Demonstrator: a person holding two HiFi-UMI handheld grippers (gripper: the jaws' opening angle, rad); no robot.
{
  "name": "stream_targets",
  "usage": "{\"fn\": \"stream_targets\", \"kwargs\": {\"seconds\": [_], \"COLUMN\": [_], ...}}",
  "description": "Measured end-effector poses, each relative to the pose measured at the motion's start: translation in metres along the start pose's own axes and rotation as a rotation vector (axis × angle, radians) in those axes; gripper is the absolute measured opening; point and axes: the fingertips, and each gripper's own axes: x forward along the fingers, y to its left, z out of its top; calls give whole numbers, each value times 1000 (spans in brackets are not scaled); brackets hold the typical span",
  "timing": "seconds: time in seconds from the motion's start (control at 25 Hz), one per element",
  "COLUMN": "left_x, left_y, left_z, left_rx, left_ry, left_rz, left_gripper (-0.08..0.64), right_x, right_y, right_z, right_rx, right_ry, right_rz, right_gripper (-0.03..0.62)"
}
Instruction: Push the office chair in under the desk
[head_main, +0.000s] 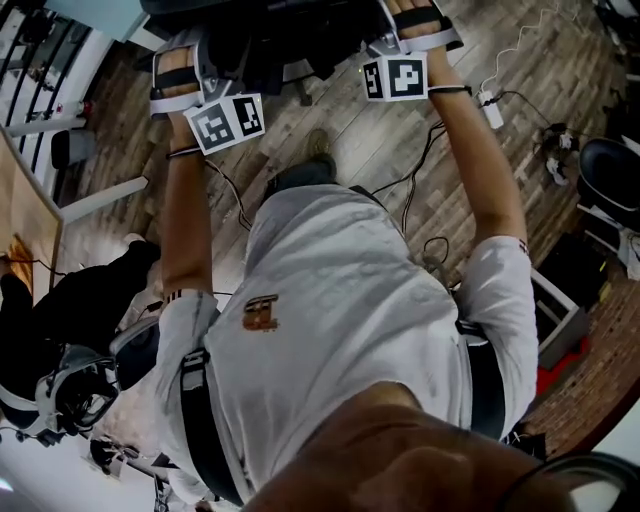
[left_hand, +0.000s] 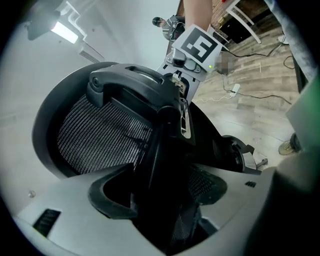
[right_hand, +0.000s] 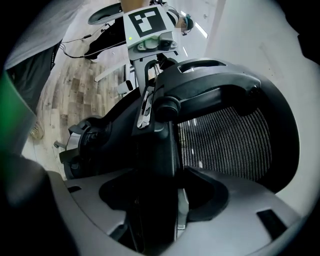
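The office chair (head_main: 262, 42) stands straight ahead of the person, at the far end of both outstretched arms, dark against the wooden floor (head_main: 400, 150). The left gripper (left_hand: 165, 212) has the dark upright edge of the chair's back between its grey jaws. The frame fills the gap, so the jaws seem to be clamped on it, though the dark pads and dark frame are hard to tell apart. The right gripper (right_hand: 150, 212) takes the same back from the other side, its jaws closed on the frame just beside the mesh panel (right_hand: 225, 145). Each gripper view shows the other gripper's marker cube higher up, close to the curved headrest (left_hand: 130, 82).

In the head view both forearms reach forward nearly straight and roughly parallel, and the hands hold the grippers level with each other, the cubes facing the camera. The person's white T-shirt (head_main: 340, 320) fills the middle of that view.

A white power strip (head_main: 490, 108) with its cables lies on the floor to the right of the right arm, and a second black chair (head_main: 612, 178) stands farther right. A wooden tabletop (head_main: 25, 235) shows at the left edge. A pale surface (head_main: 95, 15) beyond the chair at the top left may be the desk.
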Motion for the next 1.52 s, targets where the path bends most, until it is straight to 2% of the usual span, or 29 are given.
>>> {"fn": "stream_targets", "kwargs": {"seconds": [0.16, 0.32, 0.76, 0.92, 1.16, 1.52], "left_x": [43, 52, 150, 184, 220, 300], "left_y": [11, 10, 43, 41, 68, 77], "left_z": [1, -4, 1, -10, 7, 17], "left_rx": [-2, -2, -53, -67, -70, -98], "left_ry": [9, -4, 20, 57, 136, 265], "left_rz": [-3, 14, 12, 2, 15, 43], "left_gripper": [318, 319, 319, 319, 319, 322], "right_x": [33, 46, 140, 175, 200, 262], "right_y": [-11, -11, -46, -43, -74, -88], "right_z": [-28, -31, -102, -118, -150, -209], "right_rx": [6, 6, -15, -15, -18, -31], "right_ry": [-20, -23, -59, -64, -140, -251], "right_rz": [-14, -37, 4, 8, -1, 5], "right_gripper": [256, 256, 256, 256, 256, 256]}}
